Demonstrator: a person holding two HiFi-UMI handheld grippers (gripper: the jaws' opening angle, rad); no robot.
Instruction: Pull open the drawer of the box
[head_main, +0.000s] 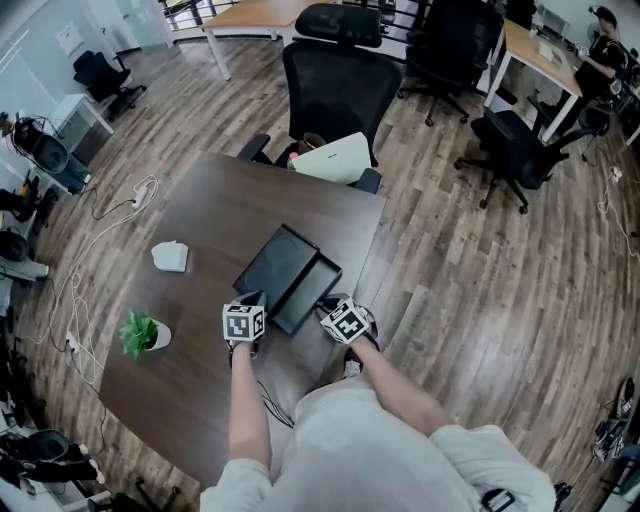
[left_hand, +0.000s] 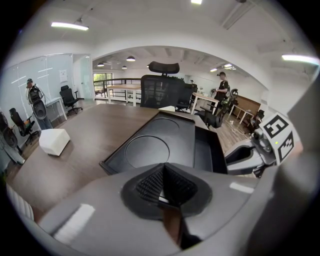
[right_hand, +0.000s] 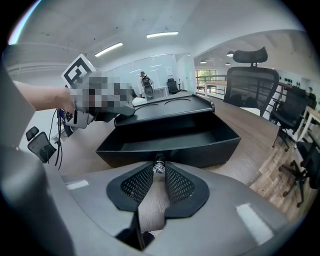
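Drawer (right_hand: 170, 144), black, stands pulled out of the box (head_main: 272, 258) on the dark table (head_main: 200, 215), towards the person. Only the right gripper view shows its small knob (right_hand: 159, 164), with the right gripper (right_hand: 159, 170) clamped on it. Left gripper (left_hand: 163, 169): jaws together, at the box's near corner; contact hard to make out.
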